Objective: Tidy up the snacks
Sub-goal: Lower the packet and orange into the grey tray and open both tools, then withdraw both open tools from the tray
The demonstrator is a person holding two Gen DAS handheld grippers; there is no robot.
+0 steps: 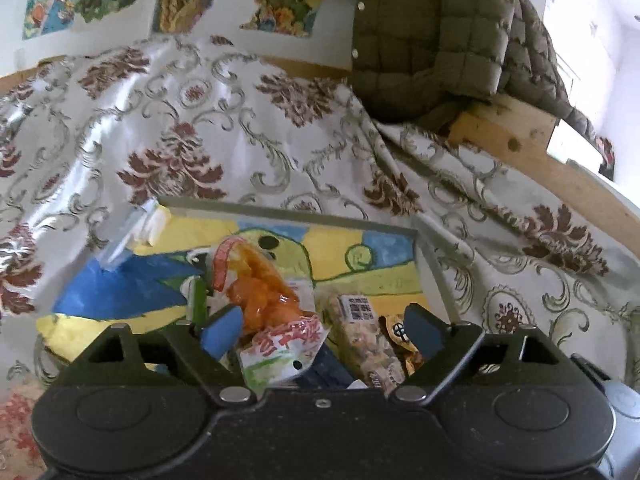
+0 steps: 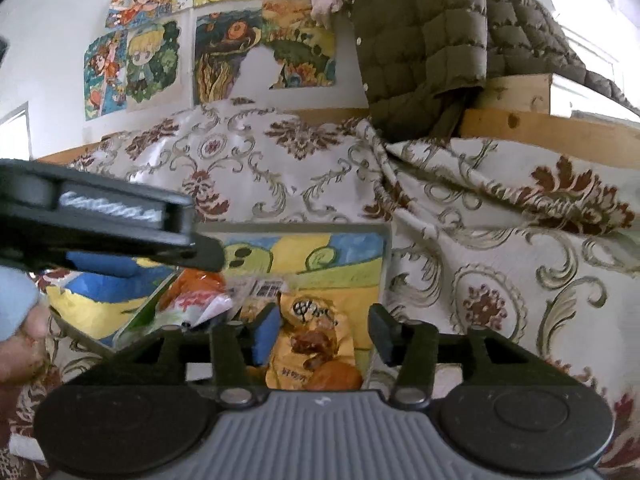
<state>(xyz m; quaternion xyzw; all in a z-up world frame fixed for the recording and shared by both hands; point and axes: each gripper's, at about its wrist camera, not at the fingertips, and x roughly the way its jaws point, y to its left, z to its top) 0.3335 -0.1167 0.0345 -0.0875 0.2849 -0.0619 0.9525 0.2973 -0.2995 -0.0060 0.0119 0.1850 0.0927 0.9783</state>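
black left gripper [image 1: 320, 334] with blue pads (silver pivot screws), right gripper [image 2: 320, 334] grey ribbed top, pale blue sleeve [image 2: 14, 300]

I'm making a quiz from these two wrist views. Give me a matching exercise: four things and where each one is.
1 orange snack bag
2 yellow snack packet
3 quilted green jacket
4 cartoon drawings

A on the wall
B between the right gripper's open fingers
C draped over the wooden frame
D between the left gripper's open fingers

Pairs: 1-D, 2-B, 3-C, 4-A
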